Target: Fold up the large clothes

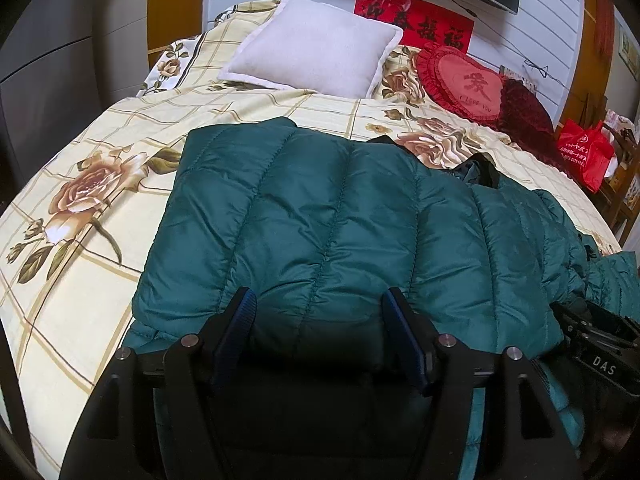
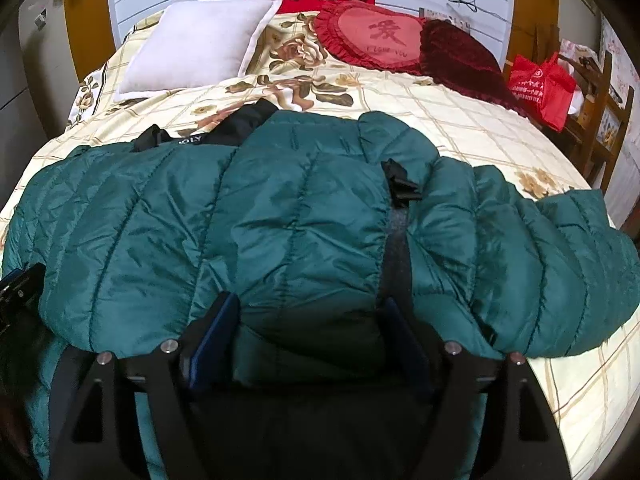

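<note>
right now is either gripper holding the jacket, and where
Cannot tell: both the left gripper and right gripper straddle the jacket's near edge, jaws wide.

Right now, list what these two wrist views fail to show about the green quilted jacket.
- Near hem of the green quilted down jacket: in both wrists' views, hidden behind the tongs' black frames.
- Whether the left tongs or right tongs pinch fabric: the padding bulges between the fingers, contact in shadow.
- Black collar label: right wrist view, too small to read.
- One sleeve end: left wrist view, cut off by the right edge.
</note>
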The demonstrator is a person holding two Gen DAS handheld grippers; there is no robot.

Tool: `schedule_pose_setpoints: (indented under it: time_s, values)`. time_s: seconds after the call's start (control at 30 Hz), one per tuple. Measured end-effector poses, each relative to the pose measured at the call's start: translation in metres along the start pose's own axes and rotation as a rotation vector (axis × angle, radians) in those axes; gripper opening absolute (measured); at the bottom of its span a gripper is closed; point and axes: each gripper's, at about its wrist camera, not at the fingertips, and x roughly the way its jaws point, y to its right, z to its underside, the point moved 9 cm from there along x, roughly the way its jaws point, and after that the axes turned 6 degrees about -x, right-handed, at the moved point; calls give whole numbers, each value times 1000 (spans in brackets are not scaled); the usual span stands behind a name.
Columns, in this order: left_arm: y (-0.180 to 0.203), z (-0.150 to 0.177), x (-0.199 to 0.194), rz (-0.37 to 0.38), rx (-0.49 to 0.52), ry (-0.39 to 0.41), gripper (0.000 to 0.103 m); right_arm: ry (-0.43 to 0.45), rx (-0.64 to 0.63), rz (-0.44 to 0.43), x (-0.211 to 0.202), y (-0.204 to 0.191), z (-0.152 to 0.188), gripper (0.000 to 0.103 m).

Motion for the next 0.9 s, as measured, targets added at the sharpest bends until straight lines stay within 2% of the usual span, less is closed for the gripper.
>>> schedule_pose_setpoints:
  time_s: [0.23, 0.5, 0.73, 0.9]
  values:
    - [0, 1, -6, 0, 12, 3, 77, -34, -10, -20, -15, 3, 10, 83]
    - [18, 4, -41, 25, 50, 33, 77, 10, -8, -60, -58, 17, 21, 83]
    - [50, 7, -63, 78, 84, 45, 77, 33, 15, -37, -85, 47, 29, 83]
    - [70, 17, -61, 121, 85, 13, 77, 39, 39, -6, -92, 80, 35, 83]
